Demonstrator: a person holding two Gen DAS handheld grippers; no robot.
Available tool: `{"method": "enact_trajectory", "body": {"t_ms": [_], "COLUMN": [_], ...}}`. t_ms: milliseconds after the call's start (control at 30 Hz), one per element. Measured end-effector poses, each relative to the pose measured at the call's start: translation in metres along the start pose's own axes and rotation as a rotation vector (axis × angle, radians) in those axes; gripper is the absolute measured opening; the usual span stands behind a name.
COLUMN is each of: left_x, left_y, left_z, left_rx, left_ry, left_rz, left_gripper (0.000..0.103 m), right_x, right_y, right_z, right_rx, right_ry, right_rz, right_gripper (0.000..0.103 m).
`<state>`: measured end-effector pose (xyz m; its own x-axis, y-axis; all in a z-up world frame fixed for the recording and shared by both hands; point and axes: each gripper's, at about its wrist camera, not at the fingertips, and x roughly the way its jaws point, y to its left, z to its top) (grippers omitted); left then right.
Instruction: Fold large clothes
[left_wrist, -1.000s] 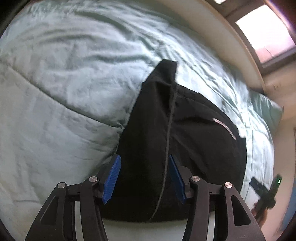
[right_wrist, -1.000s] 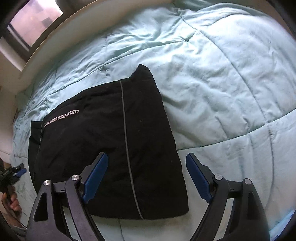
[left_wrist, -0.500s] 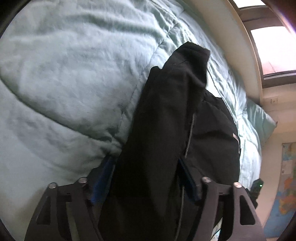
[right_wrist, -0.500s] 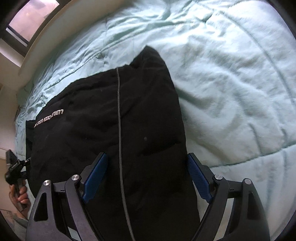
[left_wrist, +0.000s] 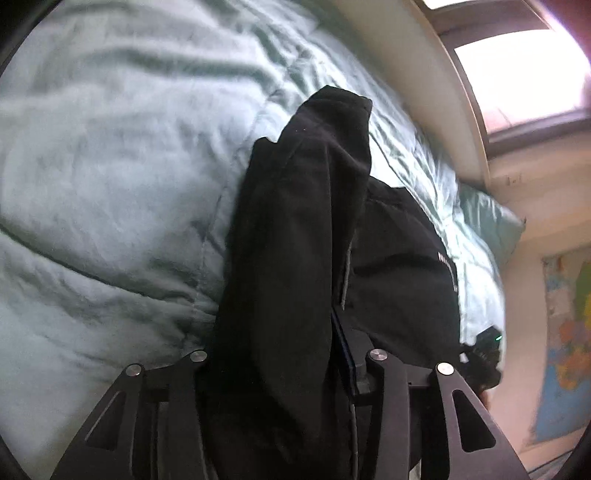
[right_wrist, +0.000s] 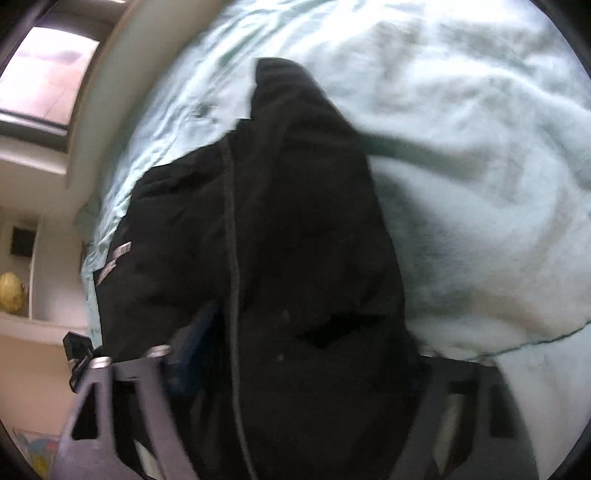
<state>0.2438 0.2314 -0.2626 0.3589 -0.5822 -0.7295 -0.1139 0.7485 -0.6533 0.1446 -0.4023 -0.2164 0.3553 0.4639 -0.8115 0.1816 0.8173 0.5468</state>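
Gripping black garment (left_wrist: 288, 258) on quilt (left_wrist: 110, 184) | left gripper (left_wrist: 273, 354) jaws clamped on fabric | right gripper (right_wrist: 303, 354) likewise

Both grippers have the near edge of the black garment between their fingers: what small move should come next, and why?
Probably carry that edge forward over the rest. The left gripper and right gripper each appear shut on the black garment, whose near part is raised off the light green comforter while its far part lies flat.

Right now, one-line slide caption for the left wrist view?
Left gripper pinching a raised fold of black garment above a pale green comforter.
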Motion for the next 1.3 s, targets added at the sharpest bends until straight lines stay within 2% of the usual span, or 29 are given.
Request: {"method": "enact_trajectory", "body": {"t_ms": [33,133,200,267,367,400,433,467,500,567,700,767,833,867,933,1000,1067,1100,1200,1267,1300], "left_x": [-0.002,0.006,0.012,0.022,0.029,0.027,0.023,0.017,0.01,-0.005,-0.041,-0.062,-0.083,-0.089,-0.107,-0.121,-0.13,-0.129,-0.122,-0.114,-0.11], "left_y": [-0.004,0.006,0.013,0.015,0.017,0.016,0.012,0.005,-0.005,-0.026,-0.049,-0.063,-0.085,-0.092,-0.111,-0.125,-0.136,-0.138,-0.105,-0.076,-0.063], "left_z": [-0.001,0.004,0.007,0.01,0.007,0.006,0.003,0.0,-0.004,-0.013,-0.032,-0.047,-0.065,-0.072,-0.091,-0.103,-0.113,-0.114,-0.106,-0.095,-0.091], "left_rx": [0.018,-0.024,-0.049,-0.08,-0.151,-0.168,-0.162,-0.135,-0.102,-0.056,-0.102,-0.097,-0.045,-0.026,0.019,0.057,0.118,0.132,0.075,-0.001,-0.033], "left_ry": [0.0,0.034,0.052,0.066,0.046,0.031,0.015,-0.008,-0.033,-0.073,-0.143,-0.19,-0.22,-0.225,-0.229,-0.234,-0.236,-0.228,-0.201,-0.196,-0.193], "left_rz": [0.0,-0.035,-0.06,-0.072,-0.062,-0.057,-0.045,-0.026,-0.009,-0.002,-0.041,-0.063,-0.062,-0.066,-0.125,-0.177,-0.131,-0.1,-0.011,0.03,0.03], "left_gripper": [0.043,0.044,0.049,0.058,0.059,0.055,0.051,0.043,0.038,0.033,0.03,0.027,0.026,0.026,0.026,0.025,0.025,0.025,0.025,0.025,0.025], "right_x": [-0.002,0.002,0.01,0.02,0.028,0.026,0.022,0.017,0.01,-0.003,-0.031,-0.051,-0.073,-0.084,-0.105,-0.121,-0.124,-0.121,-0.112,-0.105,-0.104], "right_y": [0.003,0.007,0.005,0.001,-0.006,-0.001,0.006,0.009,0.017,0.029,0.052,0.065,0.083,0.092,0.113,0.143,0.16,0.161,0.147,0.136,0.132], "right_z": [-0.002,-0.005,-0.002,0.005,0.011,0.011,0.008,0.007,0.003,-0.005,-0.02,-0.03,-0.044,-0.051,-0.067,-0.086,-0.099,-0.102,-0.091,-0.075,-0.07], "right_rx": [-0.022,-0.046,-0.041,-0.016,0.04,0.041,0.024,0.008,-0.016,-0.045,-0.024,-0.018,-0.056,-0.079,-0.115,-0.206,-0.269,-0.26,-0.245,-0.238,-0.242], "right_ry": [-0.005,-0.007,0.014,0.042,0.037,0.026,0.013,0.004,-0.017,-0.044,-0.062,-0.099,-0.127,-0.137,-0.146,-0.173,-0.178,-0.175,-0.178,-0.182,-0.181], "right_rz": [-0.002,0.002,0.03,0.076,0.103,0.094,0.079,0.071,0.057,0.036,-0.017,0.019,0.038,0.055,0.168,0.115,0.084,0.056,-0.004,-0.07,-0.083], "right_gripper": [0.064,0.063,0.069,0.08,0.079,0.076,0.068,0.057,0.051,0.039,0.032,0.026,0.022,0.014,0.013,0.013,0.013,0.013,0.02,0.039,0.042]}}
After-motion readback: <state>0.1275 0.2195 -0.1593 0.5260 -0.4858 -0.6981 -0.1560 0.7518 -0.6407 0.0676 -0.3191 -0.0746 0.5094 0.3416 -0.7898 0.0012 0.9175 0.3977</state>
